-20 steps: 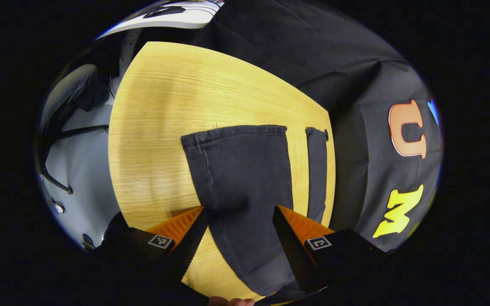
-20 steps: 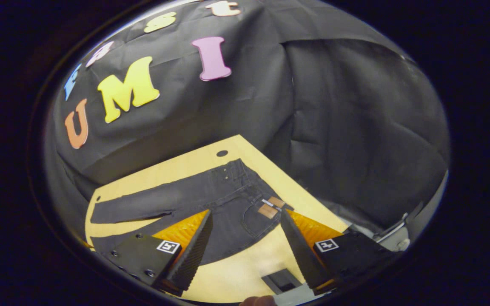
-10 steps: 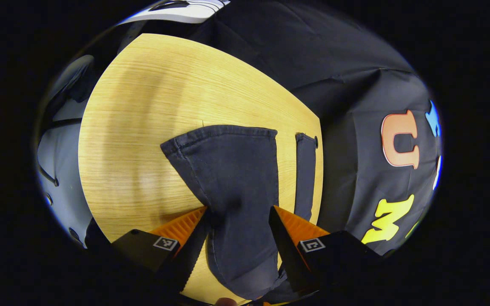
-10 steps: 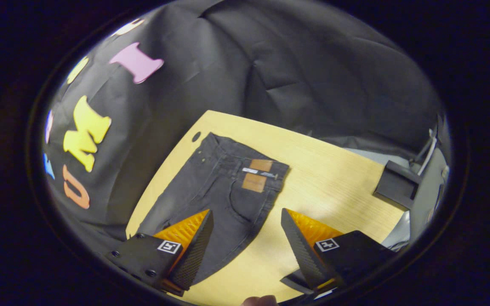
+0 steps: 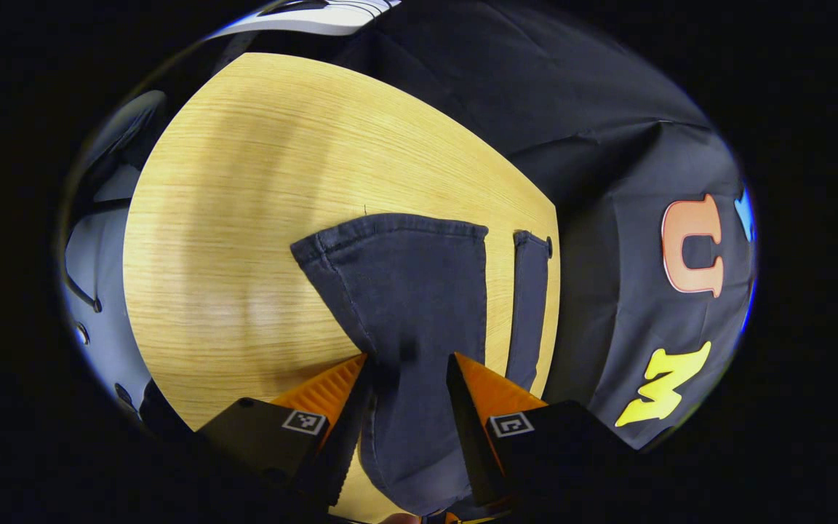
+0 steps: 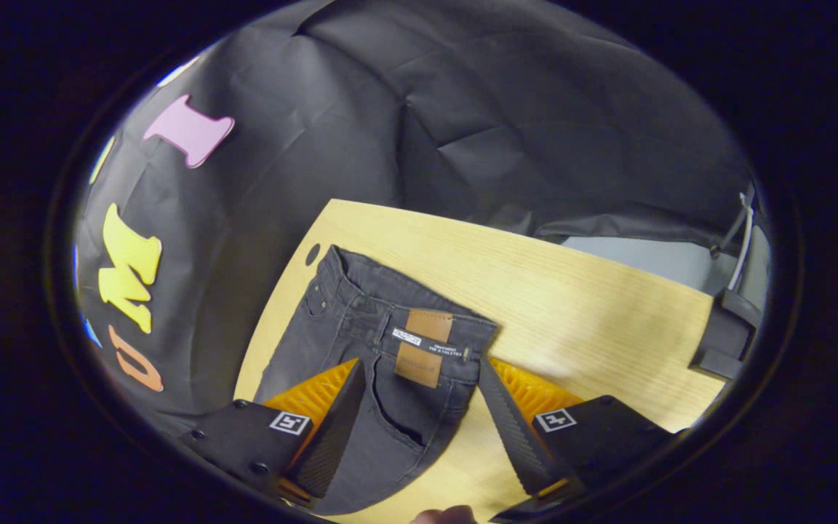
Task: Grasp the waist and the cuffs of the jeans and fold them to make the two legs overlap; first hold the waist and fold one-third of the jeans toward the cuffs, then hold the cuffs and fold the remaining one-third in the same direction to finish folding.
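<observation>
Dark grey jeans (image 5: 404,291) lie flat on a light wooden table (image 5: 244,218). In the left gripper view the near leg's cuff (image 5: 390,227) points away and the far leg (image 5: 532,291) lies to its right. My left gripper (image 5: 409,362) grips the near leg a little behind the cuff; the cloth is gathered narrow between its fingers. In the right gripper view the waist (image 6: 390,313) with its brown patch (image 6: 423,342) faces me. My right gripper (image 6: 420,365) hovers open just over the waistband, one finger on either side of the patch and back pocket.
The table's far edge meets the black cloth wall. A round hole (image 6: 313,254) sits in the tabletop by the waist corner. A dark box (image 6: 724,338) stands past the table's right end. Bare wood (image 6: 572,313) stretches right of the waist. A fingertip (image 6: 444,515) shows at the bottom.
My left gripper's fingers have drawn closer together and bunched the leg between them. My right gripper has swung round toward the waist and come down close over it.
</observation>
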{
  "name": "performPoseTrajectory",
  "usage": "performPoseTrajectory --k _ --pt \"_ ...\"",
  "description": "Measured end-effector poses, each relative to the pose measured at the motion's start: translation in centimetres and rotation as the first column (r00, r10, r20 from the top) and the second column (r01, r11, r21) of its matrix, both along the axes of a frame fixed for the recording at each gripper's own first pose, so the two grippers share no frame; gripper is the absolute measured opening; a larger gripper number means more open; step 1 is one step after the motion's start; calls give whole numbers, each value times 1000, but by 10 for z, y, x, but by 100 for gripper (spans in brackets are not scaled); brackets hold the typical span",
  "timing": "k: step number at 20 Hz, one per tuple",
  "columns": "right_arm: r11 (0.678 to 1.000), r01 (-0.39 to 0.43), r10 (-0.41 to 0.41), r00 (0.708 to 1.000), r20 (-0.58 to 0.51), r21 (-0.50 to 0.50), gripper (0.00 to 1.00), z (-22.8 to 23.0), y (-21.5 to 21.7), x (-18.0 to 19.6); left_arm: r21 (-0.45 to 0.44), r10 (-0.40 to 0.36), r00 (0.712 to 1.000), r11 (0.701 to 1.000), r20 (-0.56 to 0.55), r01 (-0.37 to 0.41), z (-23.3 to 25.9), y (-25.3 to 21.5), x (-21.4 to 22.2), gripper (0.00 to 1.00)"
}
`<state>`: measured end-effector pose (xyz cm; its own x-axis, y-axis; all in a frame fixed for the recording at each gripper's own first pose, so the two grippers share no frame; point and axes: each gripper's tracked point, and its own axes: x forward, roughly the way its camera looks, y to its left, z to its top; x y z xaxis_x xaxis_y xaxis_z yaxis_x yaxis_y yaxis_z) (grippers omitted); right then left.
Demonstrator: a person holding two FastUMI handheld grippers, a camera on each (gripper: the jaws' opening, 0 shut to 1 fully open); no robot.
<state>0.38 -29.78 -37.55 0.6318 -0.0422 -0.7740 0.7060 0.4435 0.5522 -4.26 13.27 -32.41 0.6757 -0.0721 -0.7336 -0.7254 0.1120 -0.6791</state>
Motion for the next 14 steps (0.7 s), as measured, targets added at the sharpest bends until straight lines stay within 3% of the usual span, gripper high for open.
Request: performPoseTrajectory --k 1,4,5,6,8,9,10,11,12,13,14 --pt "1000 -5 5 1000 -12 -10 96 0 0 0 -4 -4 1000 1000 -2 4 0 -1 2 66" --pt "994 -11 -3 991 -135 -106 91 -6 -1 -1 -4 -17 1000 1000 -25 17 -4 -2 4 58" --pt "987 -26 -1 985 -170 -156 82 -9 -1 0 -6 -18 999 1000 -34 18 -6 -1 4 56" --pt "978 -50 8 980 -199 -205 73 -12 2 0 -10 -17 999 1000 -40 17 -8 -1 5 62" --pt "943 -127 37 958 -284 -309 74 -17 2 -7 -12 -12 998 1000 -59 11 -12 0 4 43" --pt "924 -169 56 947 -315 -344 67 -17 2 -8 -13 -8 997 1000 -78 7 -14 0 2 38" --pt "900 -213 68 930 -360 -379 69 -10 -1 -10 -16 -11 996 1000 -86 10 -15 0 3 27" --pt "888 -227 70 926 -371 -401 62 -7 -3 -8 -18 -22 996 1000 -91 20 -15 -1 3 22" --pt "888 -228 69 925 -375 -399 55 -14 0 -7 -21 -29 995 999 -93 27 -15 -1 3 16" --pt "904 -208 78 939 -334 -372 55 -17 5 -1 -27 -32 995 999 -92 29 -15 0 4 14" --pt "913 -192 66 940 -335 -359 41 -15 8 0 -30 -34 995 999 -92 32 -15 -1 4 11"
